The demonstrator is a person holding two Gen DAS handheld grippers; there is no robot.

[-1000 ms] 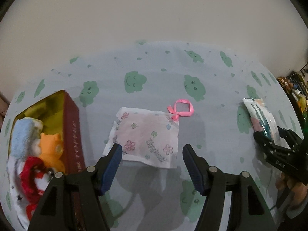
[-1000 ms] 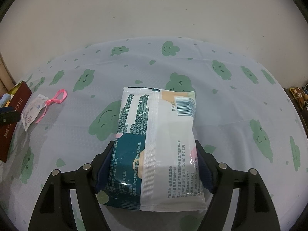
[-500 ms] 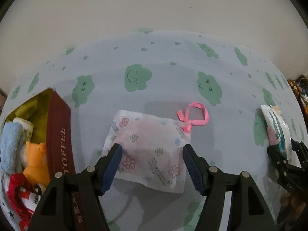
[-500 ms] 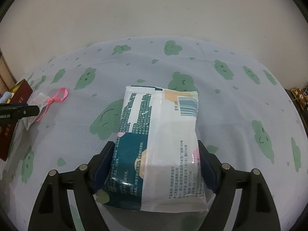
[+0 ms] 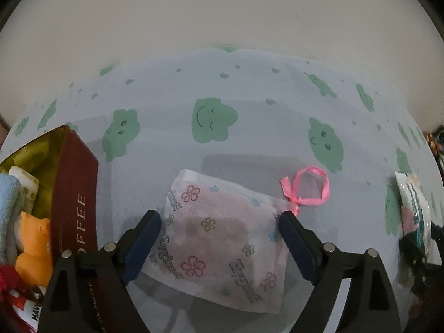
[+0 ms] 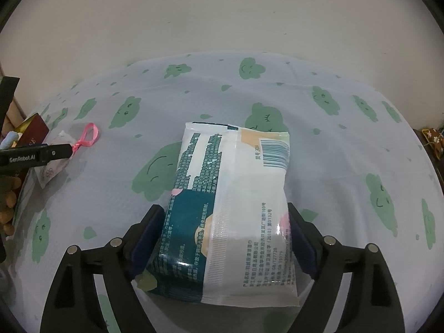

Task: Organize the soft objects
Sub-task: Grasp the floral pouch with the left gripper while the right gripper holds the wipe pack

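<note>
A white flowered pouch with a pink ribbon loop lies flat on the cloud-print tablecloth. My left gripper is open, its fingers on either side of the pouch. A white and teal wet-wipe pack lies between the fingers of my right gripper; the pads touch its sides. The pack also shows at the right edge of the left wrist view. The pouch and the left gripper's finger show at the far left of the right wrist view.
A dark red toffee tin stands at the left, holding a blue towel, an orange plush and red-and-white fabric. It also shows in the right wrist view. The table's far edge meets a plain wall.
My left gripper has moved forward and down until its fingers straddle the pouch. The right gripper has kept its place around the wipe pack, with a slight shift.
</note>
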